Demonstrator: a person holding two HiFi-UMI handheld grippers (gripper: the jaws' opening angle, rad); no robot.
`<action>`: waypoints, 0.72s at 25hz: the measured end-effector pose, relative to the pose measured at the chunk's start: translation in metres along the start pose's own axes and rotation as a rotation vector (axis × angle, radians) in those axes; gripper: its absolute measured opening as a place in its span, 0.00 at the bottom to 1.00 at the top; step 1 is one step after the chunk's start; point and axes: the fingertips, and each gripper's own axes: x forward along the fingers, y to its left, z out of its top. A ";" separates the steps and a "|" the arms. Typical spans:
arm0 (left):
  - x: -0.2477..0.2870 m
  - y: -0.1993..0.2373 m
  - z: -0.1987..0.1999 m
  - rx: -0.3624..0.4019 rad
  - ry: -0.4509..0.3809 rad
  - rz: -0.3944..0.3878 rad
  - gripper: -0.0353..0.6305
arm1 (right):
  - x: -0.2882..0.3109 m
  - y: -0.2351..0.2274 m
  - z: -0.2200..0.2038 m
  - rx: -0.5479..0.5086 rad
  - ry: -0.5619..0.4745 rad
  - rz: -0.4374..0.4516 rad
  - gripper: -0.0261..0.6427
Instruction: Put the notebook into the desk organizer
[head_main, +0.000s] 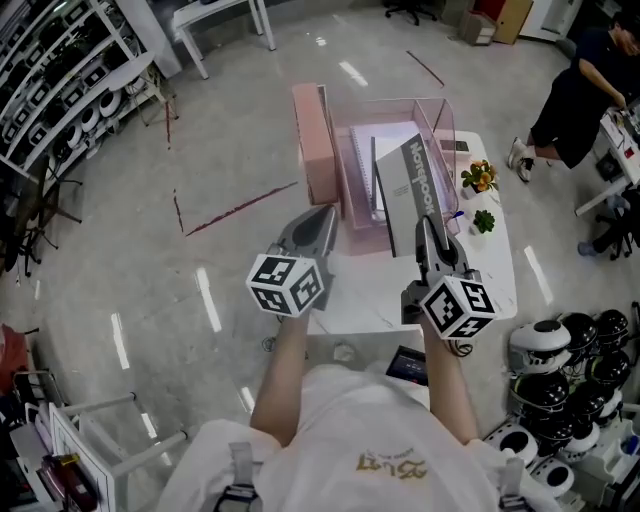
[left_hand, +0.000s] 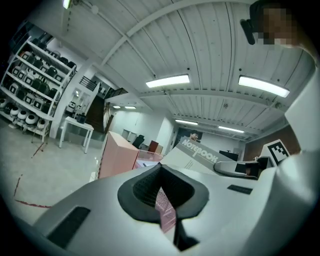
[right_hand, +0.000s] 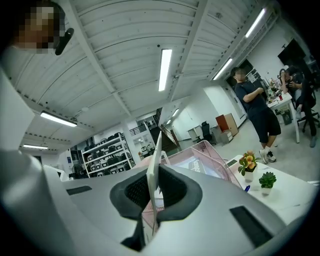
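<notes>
A pink mesh desk organizer (head_main: 360, 215) stands on the white table (head_main: 490, 275), with a solid pink box (head_main: 315, 140) at its left side. My right gripper (head_main: 428, 222) is shut on the lower edge of a grey notebook (head_main: 412, 190), holding it upright over the organizer's front right part. The right gripper view shows the notebook (right_hand: 154, 165) edge-on between the pads. My left gripper (head_main: 328, 212) is at the organizer's front left corner. In the left gripper view, its jaws are closed on a strip of the pink mesh wall (left_hand: 165, 210). Several spiral books (head_main: 365, 160) stand inside.
Two small potted plants (head_main: 480, 177) (head_main: 484, 221) sit on the table to the right of the organizer. A person (head_main: 575, 100) stands at the far right by another desk. Helmets (head_main: 560, 350) are piled at the lower right. Shelves (head_main: 60, 90) line the left wall.
</notes>
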 end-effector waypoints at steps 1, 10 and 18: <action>0.003 0.002 -0.001 -0.003 0.004 -0.003 0.07 | 0.003 0.000 0.000 0.002 -0.001 -0.003 0.06; 0.020 0.009 -0.002 -0.007 0.014 -0.022 0.07 | 0.021 -0.007 0.004 0.058 0.001 -0.007 0.06; 0.036 0.021 0.001 0.003 0.022 -0.010 0.07 | 0.043 -0.014 0.002 0.105 0.025 0.018 0.06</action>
